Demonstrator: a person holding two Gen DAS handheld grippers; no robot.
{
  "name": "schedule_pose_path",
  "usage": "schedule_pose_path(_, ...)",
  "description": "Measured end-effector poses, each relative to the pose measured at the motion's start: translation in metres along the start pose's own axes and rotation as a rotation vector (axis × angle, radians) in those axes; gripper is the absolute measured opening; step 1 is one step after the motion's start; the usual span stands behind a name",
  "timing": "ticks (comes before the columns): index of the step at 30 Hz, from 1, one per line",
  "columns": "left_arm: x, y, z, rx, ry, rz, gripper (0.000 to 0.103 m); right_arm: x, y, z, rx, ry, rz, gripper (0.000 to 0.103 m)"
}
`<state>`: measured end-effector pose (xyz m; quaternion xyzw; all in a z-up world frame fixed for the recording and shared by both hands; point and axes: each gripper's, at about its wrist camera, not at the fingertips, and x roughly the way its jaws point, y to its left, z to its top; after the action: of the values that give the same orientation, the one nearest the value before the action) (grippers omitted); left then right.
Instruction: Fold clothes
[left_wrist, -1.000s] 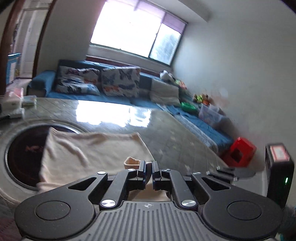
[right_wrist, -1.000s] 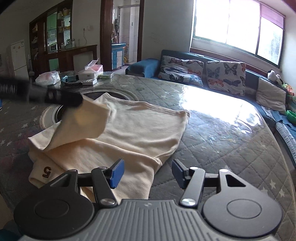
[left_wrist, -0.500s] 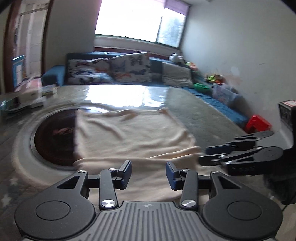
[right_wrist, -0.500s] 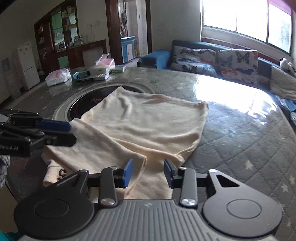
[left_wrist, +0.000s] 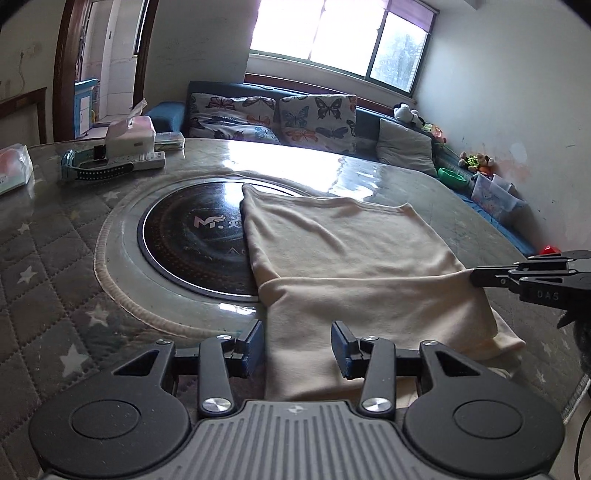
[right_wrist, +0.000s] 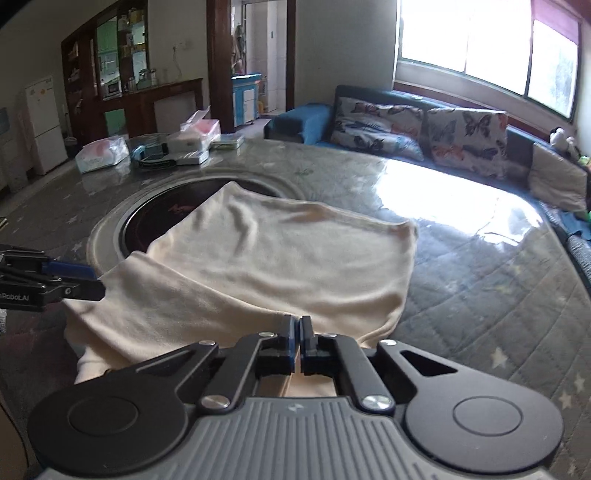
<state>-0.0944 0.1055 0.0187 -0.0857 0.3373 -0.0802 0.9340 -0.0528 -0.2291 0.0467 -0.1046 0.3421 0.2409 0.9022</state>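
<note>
A cream garment (left_wrist: 351, 258) lies on the quilted table, its near part folded over the rest; it also shows in the right wrist view (right_wrist: 280, 258). My left gripper (left_wrist: 297, 349) is open, its jaws either side of the garment's near left edge. In the right wrist view it (right_wrist: 94, 282) appears at the left, at the fold's left end. My right gripper (right_wrist: 297, 341) is shut on the folded edge of the garment. In the left wrist view it (left_wrist: 474, 277) comes in from the right, pinching the fold's right end.
A round black cooktop (left_wrist: 195, 243) is set in the table under the garment's left side. Tissue boxes (left_wrist: 129, 136) and small items (right_wrist: 170, 151) stand at the far left of the table. A blue sofa with butterfly cushions (left_wrist: 280, 114) runs behind.
My left gripper let go of the garment and opened, dropping to the near edge. My right gripper closed on the folded edge.
</note>
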Motion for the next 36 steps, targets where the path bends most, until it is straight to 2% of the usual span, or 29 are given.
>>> schedule_pose_path(4,0.003,-0.005,0.008,0.007,-0.011,-0.006,0.044,0.013,-0.002,-0.005,-0.007,0.045,-0.013,0.004)
schedule_pose_path(8,0.009,-0.014,0.015,0.038,-0.011,-0.024,0.044,0.0,0.006,-0.006,-0.071,0.006,-0.022,0.01)
schedule_pose_path(11,0.018,-0.022,0.016,0.076,0.007,-0.032,0.044,-0.009,0.015,-0.006,-0.138,-0.005,0.011,0.01)
schedule_pose_path(16,0.025,-0.031,0.005,0.13,0.042,-0.032,0.044,-0.007,0.025,-0.018,-0.193,0.057,0.074,0.01)
schedule_pose_path(21,0.019,-0.042,0.003,0.181,0.045,-0.046,0.044,-0.008,0.03,-0.031,-0.253,0.088,0.076,0.011)
schedule_pose_path(27,0.023,-0.072,-0.004,0.281,0.041,-0.083,0.044,-0.009,0.039,-0.016,-0.237,0.039,0.14,0.014)
schedule_pose_path(31,0.027,-0.076,-0.012,0.305,0.056,-0.101,0.044,0.002,0.046,-0.017,-0.252,0.069,0.177,0.016)
schedule_pose_path(36,0.029,-0.073,-0.014,0.303,0.063,-0.112,0.045,0.006,0.033,-0.011,-0.205,0.059,0.153,0.016)
